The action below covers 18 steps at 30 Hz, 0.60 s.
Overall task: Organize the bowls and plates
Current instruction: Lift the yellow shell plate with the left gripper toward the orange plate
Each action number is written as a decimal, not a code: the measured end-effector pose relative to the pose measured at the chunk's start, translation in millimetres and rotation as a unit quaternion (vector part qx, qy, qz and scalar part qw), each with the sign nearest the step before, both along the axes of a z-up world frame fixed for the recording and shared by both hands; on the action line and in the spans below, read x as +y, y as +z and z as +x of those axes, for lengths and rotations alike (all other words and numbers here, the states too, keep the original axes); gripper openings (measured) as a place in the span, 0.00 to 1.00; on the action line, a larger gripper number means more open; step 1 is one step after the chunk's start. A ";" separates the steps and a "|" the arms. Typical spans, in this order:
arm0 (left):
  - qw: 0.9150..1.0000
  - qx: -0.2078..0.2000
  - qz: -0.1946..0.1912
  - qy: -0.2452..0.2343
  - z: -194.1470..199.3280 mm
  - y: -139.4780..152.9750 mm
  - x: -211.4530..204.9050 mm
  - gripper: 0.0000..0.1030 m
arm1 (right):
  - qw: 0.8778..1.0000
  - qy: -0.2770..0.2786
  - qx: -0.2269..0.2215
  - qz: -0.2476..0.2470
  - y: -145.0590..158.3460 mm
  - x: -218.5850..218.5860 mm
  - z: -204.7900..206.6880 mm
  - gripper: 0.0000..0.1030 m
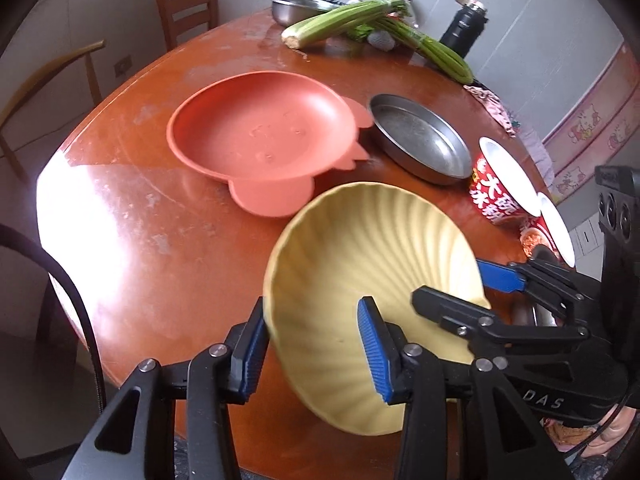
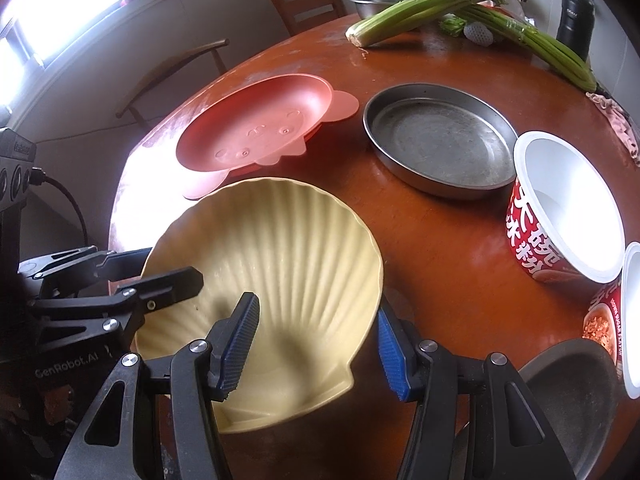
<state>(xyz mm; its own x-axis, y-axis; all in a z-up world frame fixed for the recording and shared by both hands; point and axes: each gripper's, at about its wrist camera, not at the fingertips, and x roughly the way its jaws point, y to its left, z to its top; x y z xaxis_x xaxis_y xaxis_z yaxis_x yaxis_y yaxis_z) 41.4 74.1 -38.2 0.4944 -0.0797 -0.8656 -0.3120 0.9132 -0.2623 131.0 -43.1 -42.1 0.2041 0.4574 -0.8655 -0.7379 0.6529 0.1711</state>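
A yellow shell-shaped plate point(image 1: 360, 280) point(image 2: 276, 280) is held tilted above the near edge of the round table. My left gripper point(image 1: 314, 346) straddles its left rim, jaws wide apart, one finger inside the plate and one outside. My right gripper point(image 2: 316, 340) straddles the right rim the same way. Whether either pad touches the rim is unclear. An orange animal-shaped plate point(image 1: 260, 136) point(image 2: 256, 124) lies behind it. A round steel pan point(image 1: 420, 138) point(image 2: 440, 140) sits to its right. Two red-and-white paper bowls point(image 1: 500, 184) point(image 2: 560, 212) stand at the right.
Celery stalks point(image 1: 352, 20) point(image 2: 420, 12), a steel bowl point(image 1: 296, 6), a black flask point(image 1: 464, 28) point(image 2: 574, 20) and a patterned cloth point(image 2: 616, 120) lie at the table's far side. Wooden chairs point(image 1: 188, 4) stand behind. A dark steel bowl point(image 2: 572, 396) sits near right.
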 end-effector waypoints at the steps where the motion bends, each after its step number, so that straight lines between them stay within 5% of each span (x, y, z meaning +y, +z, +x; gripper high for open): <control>1: 1.000 0.000 0.006 0.001 -0.2 0.2 -2.0 0.42 | 1.000 0.000 -0.002 -0.001 0.0 -0.3 -1.0 0.57; 18: 1.000 -0.022 0.014 -0.006 -2.6 20.5 -10.7 0.40 | 0.999 -0.016 -0.023 0.016 20.2 -20.6 -8.9 0.56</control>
<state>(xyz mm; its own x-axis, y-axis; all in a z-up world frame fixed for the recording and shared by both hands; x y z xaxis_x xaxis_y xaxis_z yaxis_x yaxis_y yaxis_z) 38.8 63.5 -17.7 0.5307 -0.0607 -0.8454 -0.2905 0.9240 -0.2487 122.1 -63.7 -22.0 0.2584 0.4778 -0.8396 -0.7240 0.6712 0.1591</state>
